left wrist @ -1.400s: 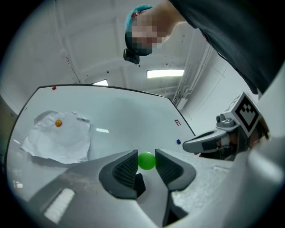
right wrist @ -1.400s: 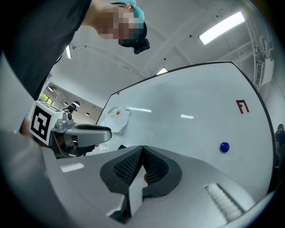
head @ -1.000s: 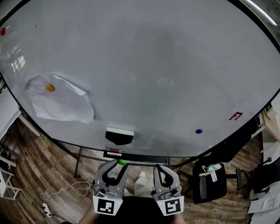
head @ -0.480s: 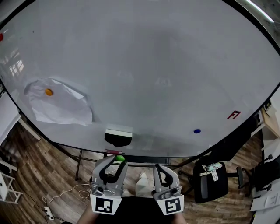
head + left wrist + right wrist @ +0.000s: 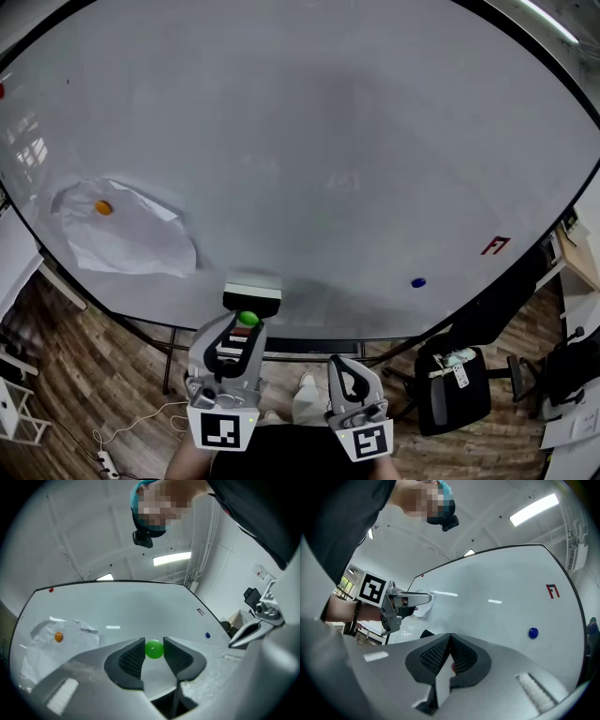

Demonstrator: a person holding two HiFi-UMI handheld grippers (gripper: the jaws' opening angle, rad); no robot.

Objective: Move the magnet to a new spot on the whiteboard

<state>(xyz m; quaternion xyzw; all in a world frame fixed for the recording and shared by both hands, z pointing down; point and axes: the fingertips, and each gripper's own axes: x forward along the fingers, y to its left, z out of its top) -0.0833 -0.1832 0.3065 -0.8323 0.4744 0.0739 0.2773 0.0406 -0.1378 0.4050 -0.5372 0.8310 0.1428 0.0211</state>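
Observation:
A round green magnet (image 5: 154, 649) sits pinched between the tips of my left gripper (image 5: 246, 324), which is shut on it just in front of the whiteboard's (image 5: 309, 141) lower edge; the same green magnet (image 5: 247, 319) shows in the head view over the eraser. My right gripper (image 5: 345, 369) hangs lower, to the right, jaws pressed together with nothing between them (image 5: 449, 645). On the board, an orange magnet (image 5: 103, 207) pins a crumpled paper (image 5: 127, 232) at the left, a blue magnet (image 5: 418, 282) sits at the lower right, and a red magnet (image 5: 50, 590) at the top left.
A black-and-white eraser (image 5: 251, 292) sticks to the board's bottom edge, above the marker tray (image 5: 300, 346). A red mark (image 5: 495, 246) is drawn at the right. A black office chair (image 5: 448, 375) stands right of the stand; cables (image 5: 141, 422) lie on the wooden floor.
My left gripper has risen with the green magnet, from below the tray to in front of the eraser. The right gripper has stayed put.

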